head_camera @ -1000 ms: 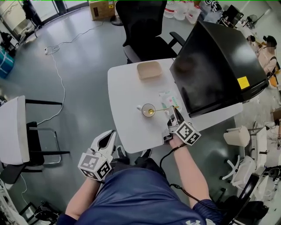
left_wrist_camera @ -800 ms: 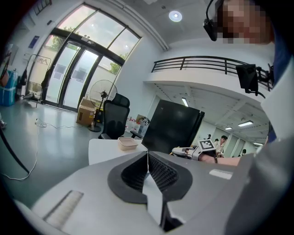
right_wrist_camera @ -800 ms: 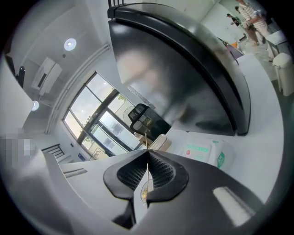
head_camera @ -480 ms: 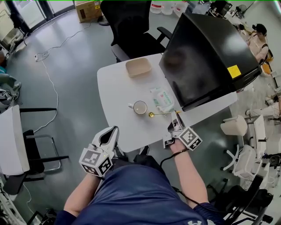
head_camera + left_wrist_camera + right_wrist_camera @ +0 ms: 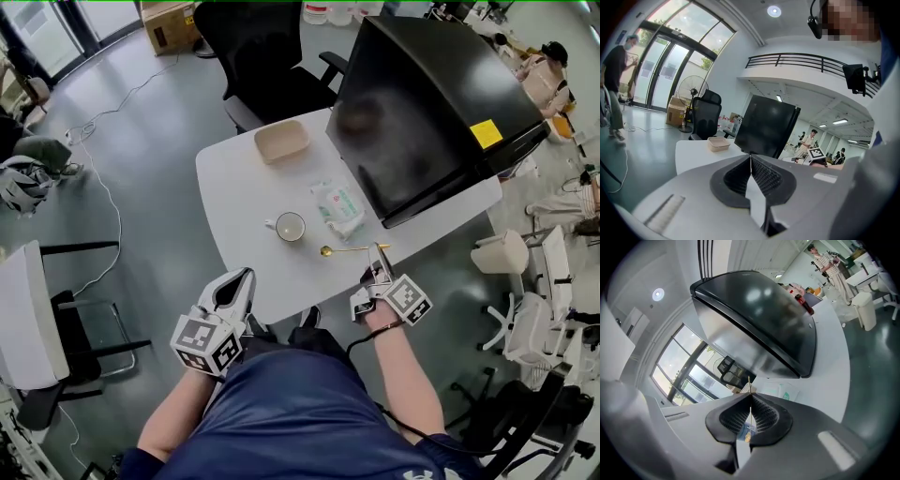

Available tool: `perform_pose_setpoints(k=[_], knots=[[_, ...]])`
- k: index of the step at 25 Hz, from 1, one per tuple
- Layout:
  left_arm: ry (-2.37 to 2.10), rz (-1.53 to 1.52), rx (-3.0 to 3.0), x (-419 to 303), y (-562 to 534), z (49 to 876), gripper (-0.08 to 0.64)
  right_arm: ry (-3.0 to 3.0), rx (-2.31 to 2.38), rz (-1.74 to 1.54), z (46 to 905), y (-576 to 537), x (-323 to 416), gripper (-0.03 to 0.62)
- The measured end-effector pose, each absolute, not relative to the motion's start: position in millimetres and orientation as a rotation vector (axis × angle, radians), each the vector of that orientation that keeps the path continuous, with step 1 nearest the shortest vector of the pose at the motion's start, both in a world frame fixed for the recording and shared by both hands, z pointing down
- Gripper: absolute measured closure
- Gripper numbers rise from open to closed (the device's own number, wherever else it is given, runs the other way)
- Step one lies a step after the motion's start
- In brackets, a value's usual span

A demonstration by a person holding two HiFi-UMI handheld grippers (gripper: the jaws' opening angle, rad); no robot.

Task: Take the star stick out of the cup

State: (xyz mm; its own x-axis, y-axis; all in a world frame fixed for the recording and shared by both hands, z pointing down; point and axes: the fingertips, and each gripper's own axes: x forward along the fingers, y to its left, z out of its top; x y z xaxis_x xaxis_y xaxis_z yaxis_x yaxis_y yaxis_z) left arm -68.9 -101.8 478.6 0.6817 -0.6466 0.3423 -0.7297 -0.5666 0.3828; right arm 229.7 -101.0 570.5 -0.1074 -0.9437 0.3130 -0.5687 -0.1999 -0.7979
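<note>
Star stick point(image 5: 354, 248) lies level over the near part of the counter point(image 5: 234, 187), outside the cup point(image 5: 290, 227), with one end of its thin shaft pinched by the right gripper point(image 5: 379, 251). That gripper's fingers are pressed together on the shaft, which pokes out past their tips in the right gripper view. Only the head view shows the gold head at the other end, which points toward the person's left. I cannot tell whether the stick touches the counter.

The left gripper point(image 5: 242, 279) hangs off the counter's near edge, beside the person's lap. Its fingers are closed against each other with nothing between them.

Farther in, the white cup stands on the counter, near the gold head but apart from it. Just to its right lies a pack of wet wipes point(image 5: 338, 207). A beige tray point(image 5: 282, 141) sits toward the far edge and also shows in the left gripper view. A large black screen point(image 5: 431, 94) leans over the counter's right side. Behind the counter stands a black office chair point(image 5: 253, 47).
</note>
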Motion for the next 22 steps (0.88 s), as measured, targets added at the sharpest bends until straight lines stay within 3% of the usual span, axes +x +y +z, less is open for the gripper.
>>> perform_pose_setpoints(k=[22], knots=[[-1.030, 0.264, 2.394, -61.2, -86.4, 485.3, 0.555, 1.597, -1.830, -1.202, 573.5, -61.5, 268.7, 0.580]])
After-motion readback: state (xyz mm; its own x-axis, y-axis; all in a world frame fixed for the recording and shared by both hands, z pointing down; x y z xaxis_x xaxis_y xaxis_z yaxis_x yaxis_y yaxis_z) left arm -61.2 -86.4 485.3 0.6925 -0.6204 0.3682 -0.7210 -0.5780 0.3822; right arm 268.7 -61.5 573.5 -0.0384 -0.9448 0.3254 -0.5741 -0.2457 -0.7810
